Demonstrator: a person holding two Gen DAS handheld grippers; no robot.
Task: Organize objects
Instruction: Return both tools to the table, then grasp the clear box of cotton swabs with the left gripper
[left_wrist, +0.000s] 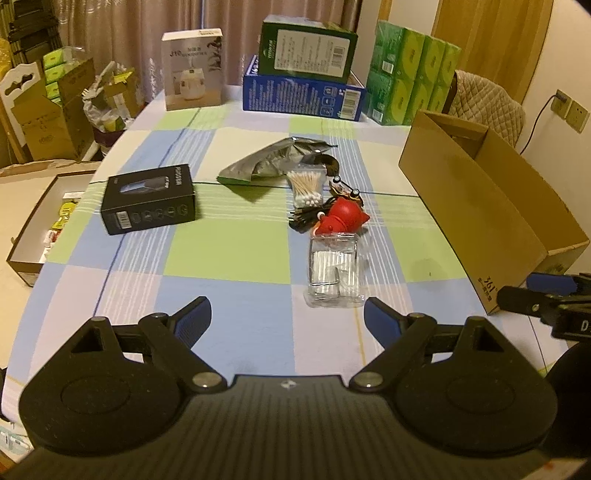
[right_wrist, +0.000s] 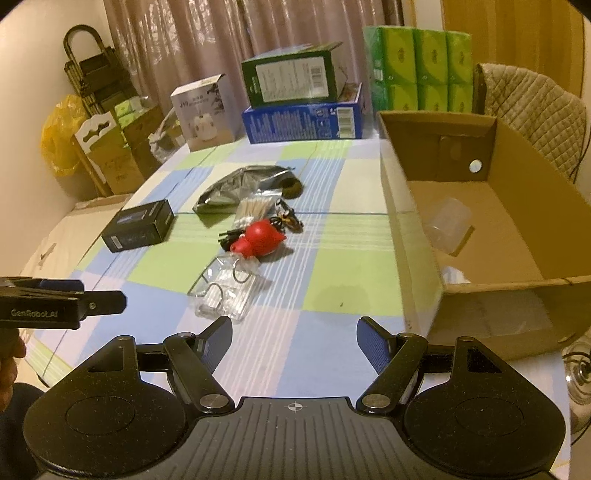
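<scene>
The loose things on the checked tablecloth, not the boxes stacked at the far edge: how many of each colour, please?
Black: 3, small box, cable bundle, tiny toy car
Red: 1, rubber blower
Silver: 1, foil bag
Clear: 2, swab packet, plastic case
Total: 7

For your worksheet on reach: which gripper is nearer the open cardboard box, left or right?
Right. The right gripper hovers beside the cardboard box, near its front corner; the left gripper hangs farther out over the tablecloth.

Stacked green tissue packs (left_wrist: 413, 74) and a quilted chair (right_wrist: 532, 107) stand behind.
</scene>
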